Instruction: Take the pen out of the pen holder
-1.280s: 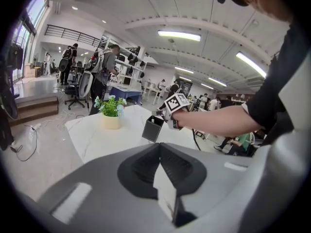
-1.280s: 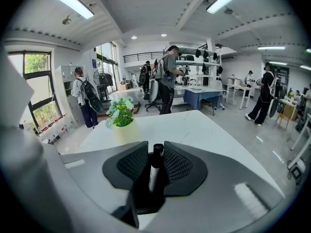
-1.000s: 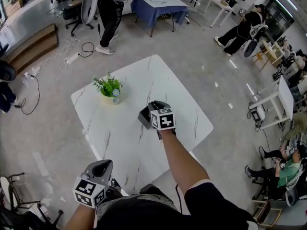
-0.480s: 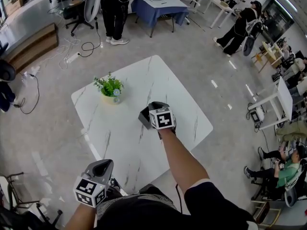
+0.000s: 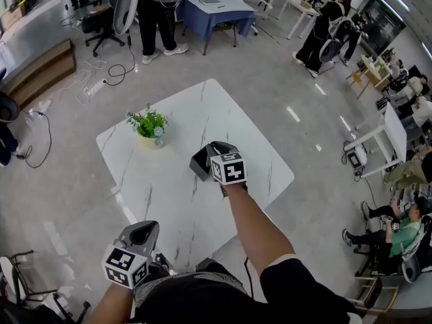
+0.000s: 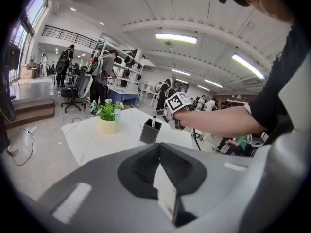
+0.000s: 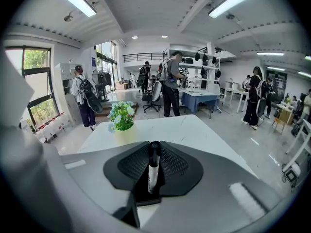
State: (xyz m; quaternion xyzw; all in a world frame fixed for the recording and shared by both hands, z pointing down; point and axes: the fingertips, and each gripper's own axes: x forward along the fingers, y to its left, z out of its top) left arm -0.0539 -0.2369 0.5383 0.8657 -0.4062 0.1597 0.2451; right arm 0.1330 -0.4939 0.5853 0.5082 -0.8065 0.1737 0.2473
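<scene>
A black square pen holder (image 5: 199,165) stands near the middle of the white marble table (image 5: 223,106). My right gripper (image 5: 216,155) hovers right over it, shut on the pen (image 7: 153,171), a white barrel with a black cap. The pen's lower end still reaches into the pen holder (image 7: 145,197). In the left gripper view the pen (image 6: 153,122) pokes up from the pen holder (image 6: 150,132), with the right gripper (image 6: 166,113) at its top. My left gripper (image 5: 140,235) stays low at the table's near edge, shut and with nothing in it.
A small potted plant (image 5: 148,125) stands on the table left of the holder. Office chairs, a blue-draped table (image 5: 216,9) and several people stand on the floor beyond. Cables (image 5: 40,123) lie on the floor to the left.
The right gripper stays over the holder with the pen between its jaws, hardly moved. The head view has shifted slightly. People in the background have walked on.
</scene>
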